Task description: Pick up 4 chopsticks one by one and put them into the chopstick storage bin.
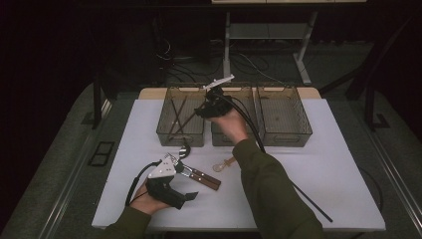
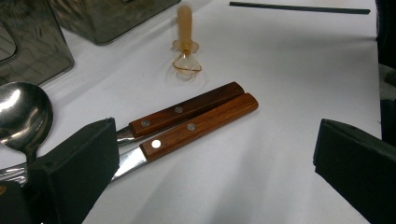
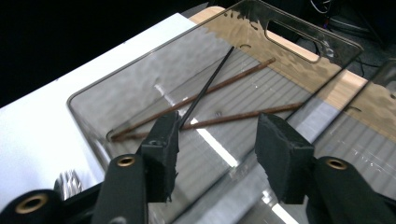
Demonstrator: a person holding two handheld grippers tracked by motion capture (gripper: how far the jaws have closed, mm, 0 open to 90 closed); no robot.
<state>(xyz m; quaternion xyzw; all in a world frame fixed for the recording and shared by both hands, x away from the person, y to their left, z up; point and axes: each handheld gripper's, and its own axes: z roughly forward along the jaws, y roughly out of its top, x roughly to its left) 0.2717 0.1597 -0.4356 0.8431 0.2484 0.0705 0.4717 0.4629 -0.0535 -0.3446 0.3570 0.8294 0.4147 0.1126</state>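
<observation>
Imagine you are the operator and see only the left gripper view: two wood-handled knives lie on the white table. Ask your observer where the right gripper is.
Observer: The right gripper is over the left clear bin at the table's far side.
Operator: Is it holding anything?
Observer: No. In the right gripper view its jaws stand open with nothing between them.
Operator: What lies in that bin?
Observer: Two brown chopsticks and one black chopstick.
</observation>
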